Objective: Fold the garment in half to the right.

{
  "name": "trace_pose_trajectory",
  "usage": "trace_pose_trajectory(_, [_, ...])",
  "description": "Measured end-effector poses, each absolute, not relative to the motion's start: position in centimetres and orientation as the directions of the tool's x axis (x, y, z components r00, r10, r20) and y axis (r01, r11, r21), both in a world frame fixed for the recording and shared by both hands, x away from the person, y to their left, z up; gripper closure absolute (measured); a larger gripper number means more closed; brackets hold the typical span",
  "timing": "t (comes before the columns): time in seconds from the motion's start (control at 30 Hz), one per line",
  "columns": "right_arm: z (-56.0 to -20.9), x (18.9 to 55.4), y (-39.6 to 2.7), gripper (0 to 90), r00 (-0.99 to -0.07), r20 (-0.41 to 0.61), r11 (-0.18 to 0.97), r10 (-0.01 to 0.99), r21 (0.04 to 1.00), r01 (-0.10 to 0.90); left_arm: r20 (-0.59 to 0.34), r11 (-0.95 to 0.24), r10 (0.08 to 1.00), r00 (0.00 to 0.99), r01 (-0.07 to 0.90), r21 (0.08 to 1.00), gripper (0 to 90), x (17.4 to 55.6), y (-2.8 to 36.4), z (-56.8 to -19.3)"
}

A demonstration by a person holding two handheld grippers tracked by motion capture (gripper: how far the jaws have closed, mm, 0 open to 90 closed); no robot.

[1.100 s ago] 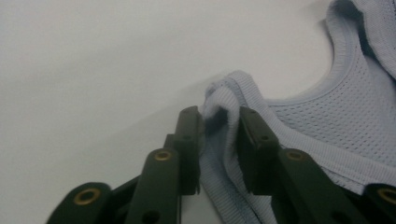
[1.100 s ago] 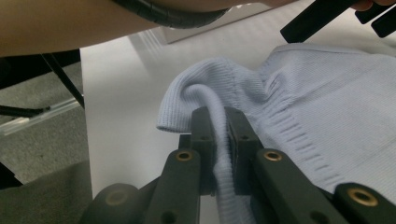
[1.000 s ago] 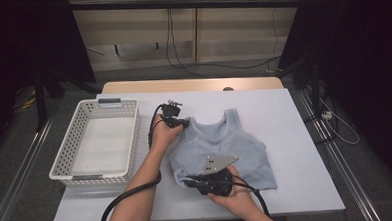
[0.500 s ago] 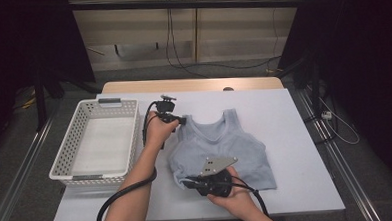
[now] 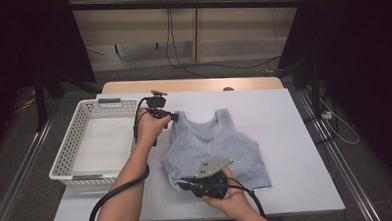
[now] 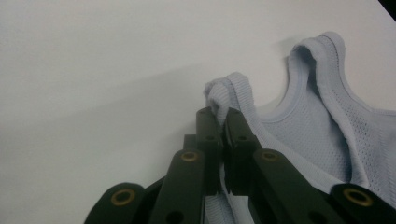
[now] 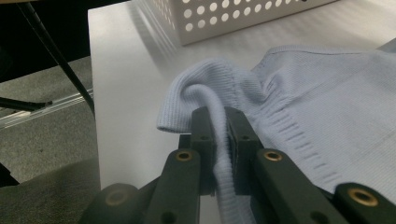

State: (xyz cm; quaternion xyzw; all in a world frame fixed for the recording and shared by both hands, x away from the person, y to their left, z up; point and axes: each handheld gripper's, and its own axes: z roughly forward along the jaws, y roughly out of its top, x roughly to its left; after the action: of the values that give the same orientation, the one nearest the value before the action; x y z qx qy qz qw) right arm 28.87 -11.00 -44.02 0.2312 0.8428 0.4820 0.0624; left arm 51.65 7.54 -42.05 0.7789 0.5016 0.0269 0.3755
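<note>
A light blue ribbed tank top [image 5: 220, 144] lies flat on the white table [image 5: 294, 116], neckline toward the far side. My left gripper [image 5: 172, 117] is shut on its left shoulder strap [image 6: 233, 88], which bunches up between the jaws and is raised off the table. My right gripper [image 5: 181, 181] holds the near left corner of the hem [image 7: 205, 93]; the ribbed edge is pinched between its shut jaws. In the left gripper view [image 6: 223, 114] the mesh body [image 6: 322, 126] spreads to the right. In the right gripper view [image 7: 220, 114] the fabric [image 7: 327, 107] spreads to the right.
A white perforated basket [image 5: 68, 146] stands empty on the table's left side, close to the left hand; its wall [image 7: 243, 18] shows beyond the hem. Black cables trail from both grippers off the near edge. Bare tabletop lies right of the top.
The left hand has risen and drawn toward the far left, taking the shoulder strap with it. The right hand and the hem corner have stayed put.
</note>
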Motion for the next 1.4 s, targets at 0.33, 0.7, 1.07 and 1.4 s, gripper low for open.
trace_pose_trajectory(0.33, [-43.8, 28.8, -10.4, 84.0, -0.893, 0.112, 0.42, 0.436, 0.852, 0.312, -0.326, -0.202, 0.819, 0.472, 0.769, 0.606, 86.6, 51.7, 8.7, -41.4])
trace_pose_trajectory(0.7, [-43.6, 28.9, -9.8, 84.0, -0.899, 0.112, 0.414, 0.424, 0.859, 0.302, -0.318, -0.193, 0.832, 0.454, 0.776, 0.601, 86.6, 51.6, 9.6, -40.9])
trace_pose_trajectory(1.07, [-43.7, 29.0, -9.3, 84.0, -0.904, 0.117, 0.403, 0.411, 0.867, 0.295, -0.313, -0.192, 0.841, 0.44, 0.786, 0.588, 86.6, 51.5, 10.3, -40.3])
trace_pose_trajectory(1.4, [-43.5, 28.9, -9.1, 84.0, -0.905, 0.118, 0.392, 0.41, 0.872, 0.292, -0.316, -0.193, 0.846, 0.43, 0.799, 0.57, 86.6, 51.5, 10.7, -40.0])
